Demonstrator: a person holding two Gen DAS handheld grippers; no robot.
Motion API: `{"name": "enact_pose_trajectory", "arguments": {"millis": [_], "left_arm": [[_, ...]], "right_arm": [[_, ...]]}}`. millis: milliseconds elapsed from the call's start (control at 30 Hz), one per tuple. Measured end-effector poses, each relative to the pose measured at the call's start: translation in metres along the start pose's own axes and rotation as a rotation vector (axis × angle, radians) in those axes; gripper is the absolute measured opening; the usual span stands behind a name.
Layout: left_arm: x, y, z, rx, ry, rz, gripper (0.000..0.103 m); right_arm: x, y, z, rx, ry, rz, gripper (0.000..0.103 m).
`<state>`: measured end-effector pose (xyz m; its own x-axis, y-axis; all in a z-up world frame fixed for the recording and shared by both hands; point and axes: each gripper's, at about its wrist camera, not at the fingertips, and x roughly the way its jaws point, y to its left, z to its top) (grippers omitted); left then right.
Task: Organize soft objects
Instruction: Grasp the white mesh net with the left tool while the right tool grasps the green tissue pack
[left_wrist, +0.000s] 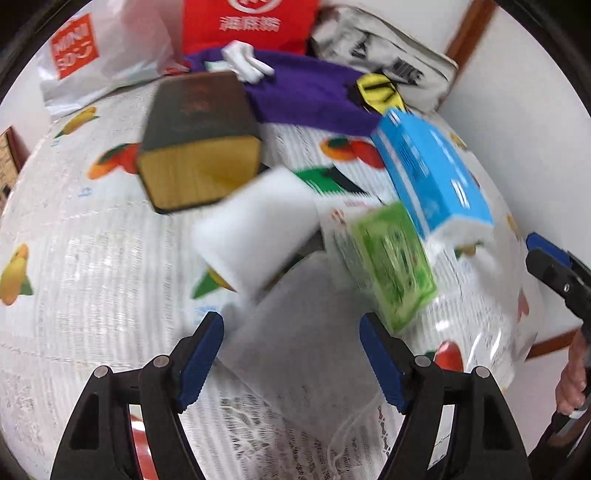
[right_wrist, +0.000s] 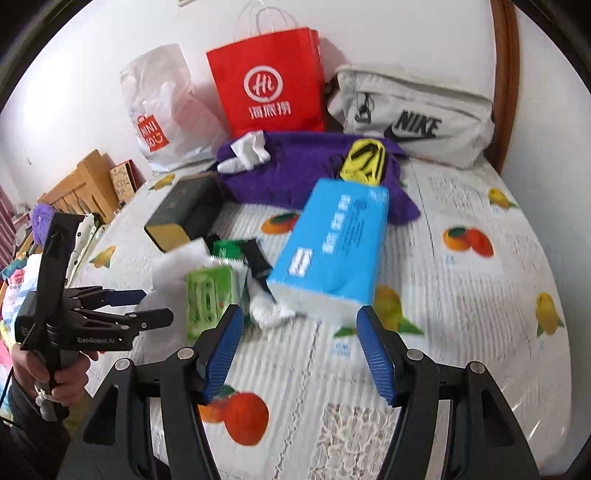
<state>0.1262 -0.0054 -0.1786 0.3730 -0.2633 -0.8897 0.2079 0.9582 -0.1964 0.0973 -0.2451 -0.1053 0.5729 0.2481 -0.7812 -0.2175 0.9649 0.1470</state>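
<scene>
My left gripper (left_wrist: 291, 332) hangs open over the fruit-print cloth (left_wrist: 92, 258), with nothing between its blue pads. Just beyond it lie a white foam block (left_wrist: 258, 229), a green tissue pack (left_wrist: 391, 266) and a blue tissue pack (left_wrist: 432, 173). My right gripper (right_wrist: 299, 321) is open too, close to the near end of the blue tissue pack (right_wrist: 332, 243), with a crumpled white cloth (right_wrist: 269, 312) and the green pack (right_wrist: 210, 295) to its left. A purple towel (right_wrist: 306, 170) lies farther back, carrying a white glove (right_wrist: 247, 151) and a yellow item (right_wrist: 364, 160).
A dark box with a gold end (right_wrist: 181, 214) lies left of the towel. A red paper bag (right_wrist: 266, 85), a white plastic bag (right_wrist: 166, 110) and a grey Nike bag (right_wrist: 413, 118) stand along the wall. A hand (right_wrist: 55, 380) holds the left gripper (right_wrist: 159, 305) at the left.
</scene>
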Motion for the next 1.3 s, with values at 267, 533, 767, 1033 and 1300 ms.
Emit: {"name": "enact_pose_trajectory", "arguments": {"millis": [267,533,767,1033,1300], "left_arm": [[0.01,-0.029,-0.019,0.147,-0.031,0.101,0.1],[0.007,-0.035,-0.035,0.189,-0.082,0.141,0.102],[-0.006,-0.032,-0.039,0.186,-0.135,0.121,0.025],[-0.017,0.001,-0.039,0.116,-0.135,0.178,0.008],[-0.022,0.034,-0.038,0.016,-0.133,0.171,0.009]], "right_arm": [[0.004,0.0,-0.02,0.008,0.025,0.008,0.063],[0.017,0.004,-0.029,0.005,0.057,0.023,0.063],[0.027,0.02,-0.028,-0.017,0.058,0.05,0.063],[0.046,0.047,-0.021,-0.067,0.063,0.096,0.063],[0.079,0.069,-0.014,-0.078,0.113,0.126,0.063]]}}
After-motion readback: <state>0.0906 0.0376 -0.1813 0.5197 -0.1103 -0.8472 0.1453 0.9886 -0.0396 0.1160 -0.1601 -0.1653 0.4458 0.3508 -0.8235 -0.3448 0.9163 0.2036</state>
